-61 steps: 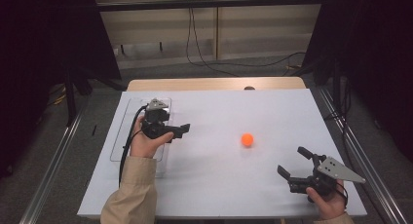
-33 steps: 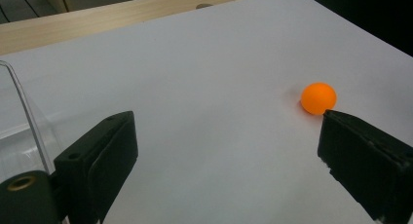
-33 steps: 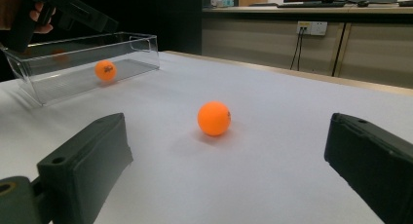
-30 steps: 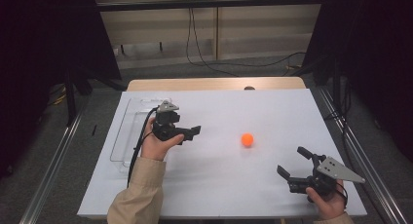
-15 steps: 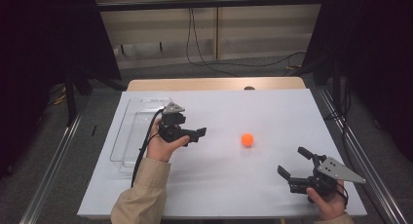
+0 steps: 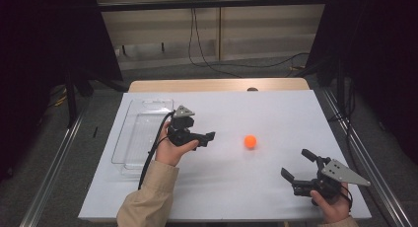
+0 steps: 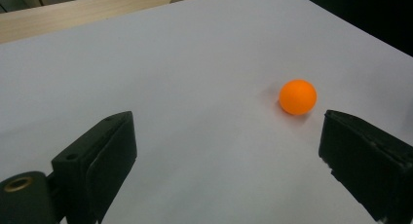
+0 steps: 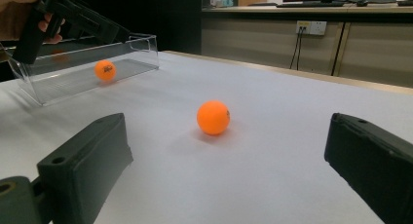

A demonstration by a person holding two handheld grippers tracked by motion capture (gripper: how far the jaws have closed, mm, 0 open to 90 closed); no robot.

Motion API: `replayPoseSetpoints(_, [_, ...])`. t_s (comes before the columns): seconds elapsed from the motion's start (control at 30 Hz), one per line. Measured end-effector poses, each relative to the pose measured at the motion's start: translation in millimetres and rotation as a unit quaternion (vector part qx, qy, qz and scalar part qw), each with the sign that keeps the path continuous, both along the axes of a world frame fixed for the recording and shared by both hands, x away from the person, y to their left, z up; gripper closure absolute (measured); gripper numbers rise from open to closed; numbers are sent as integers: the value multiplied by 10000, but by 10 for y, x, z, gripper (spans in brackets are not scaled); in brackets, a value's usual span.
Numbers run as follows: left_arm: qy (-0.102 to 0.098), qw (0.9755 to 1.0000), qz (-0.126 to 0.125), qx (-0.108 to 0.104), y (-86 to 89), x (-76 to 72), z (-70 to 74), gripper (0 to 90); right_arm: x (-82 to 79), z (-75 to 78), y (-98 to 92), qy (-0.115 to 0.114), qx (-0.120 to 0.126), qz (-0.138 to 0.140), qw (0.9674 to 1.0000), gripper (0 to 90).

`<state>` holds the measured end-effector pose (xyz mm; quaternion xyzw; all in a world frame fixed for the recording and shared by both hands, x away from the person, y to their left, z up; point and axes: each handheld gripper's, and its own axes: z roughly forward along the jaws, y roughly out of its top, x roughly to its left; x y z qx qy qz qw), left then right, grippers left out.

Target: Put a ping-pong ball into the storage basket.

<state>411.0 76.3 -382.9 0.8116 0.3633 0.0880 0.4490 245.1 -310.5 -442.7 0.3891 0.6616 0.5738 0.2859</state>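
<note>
White table [image 6: 276, 113], broad and mostly bare, with a strip of wood along the far edge. At its left side, a clear plastic tray [image 6: 129, 138], long and shallow; in the right gripper view, an orange glint on its wall (possibly a reflection, hard to tell). Just right of the tray, left gripper [image 6: 209, 137] in hand, held above the surface and aimed toward the middle of the table, jaws spread wide with nothing between them. Near the right front corner, right gripper [image 6: 297, 165] in hand, low over the table, jaws likewise wide apart and holding nothing. Between the two, well apart from each, orange ball [image 6: 250, 141] resting on the bare table surface. In the left gripper view, ball [image 7: 297, 97] ahead and off to the right, just beyond the right jaw's tip, untouched. In the right gripper view, ball [image 8: 213, 117] ahead, roughly centred between the jaws but farther out.
</note>
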Motion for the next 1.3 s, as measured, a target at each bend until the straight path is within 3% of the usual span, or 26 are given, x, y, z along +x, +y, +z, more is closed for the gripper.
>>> replayPoseSetpoints(0.8, [-46, 9998, -151, 142, -248, -45, -123, 65, 3, 1, 1, -1, -12, 18, 10000, 20])
replayPoseSetpoints(1.3, [44, 9996, -221, 146, -397, -75, -196, 64, 4, 0, -1, 1, -14, 22, 10000, 20])
